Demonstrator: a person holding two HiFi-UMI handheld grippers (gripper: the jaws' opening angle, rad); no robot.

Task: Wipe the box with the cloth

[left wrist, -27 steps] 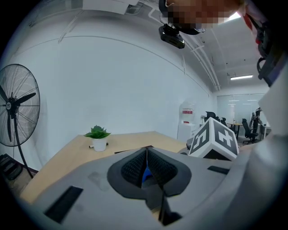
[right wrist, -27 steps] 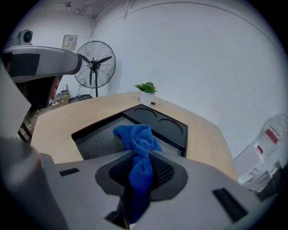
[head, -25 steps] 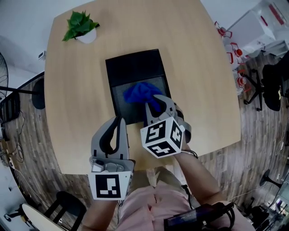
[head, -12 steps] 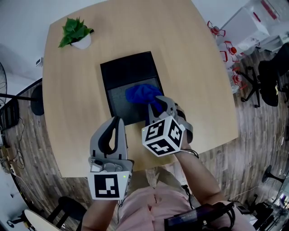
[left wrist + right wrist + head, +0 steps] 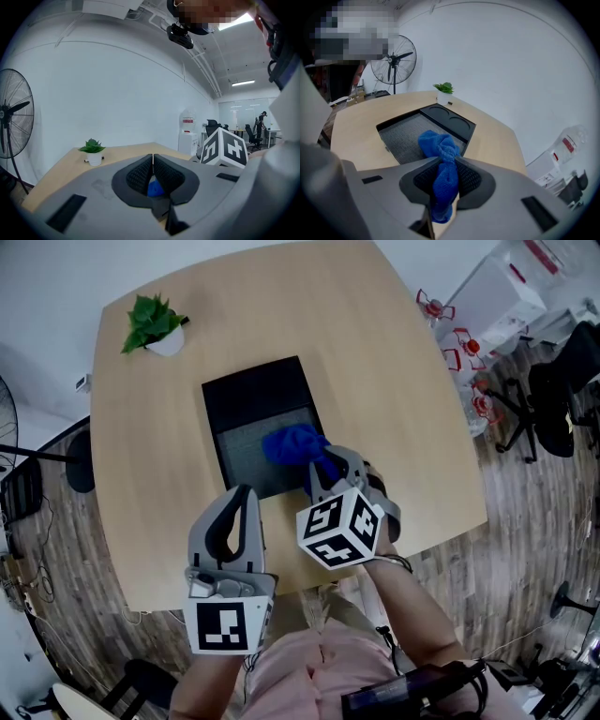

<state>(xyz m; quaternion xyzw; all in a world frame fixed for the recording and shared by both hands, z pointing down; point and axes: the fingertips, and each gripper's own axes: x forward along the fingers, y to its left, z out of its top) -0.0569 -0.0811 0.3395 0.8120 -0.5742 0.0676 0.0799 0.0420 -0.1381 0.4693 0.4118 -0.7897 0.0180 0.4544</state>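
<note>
Right hand-held gripper (image 5: 323, 468) clamps blue cloth (image 5: 291, 442), seemingly touching box (image 5: 255, 397); left hand-held gripper (image 5: 246, 495) closed, empty

In the head view my right gripper (image 5: 330, 463) covers the near right corner of the box (image 5: 255, 395) and the near end of the cloth (image 5: 291, 442). In the left gripper view I lose the box behind the left gripper (image 5: 153, 158), and the fan (image 5: 11, 117) is cut by the left edge.

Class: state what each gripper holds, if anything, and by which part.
Right gripper: crumpled blue cloth, pinched mid-length between the jaws. Left gripper: nothing, jaws shut.
</note>
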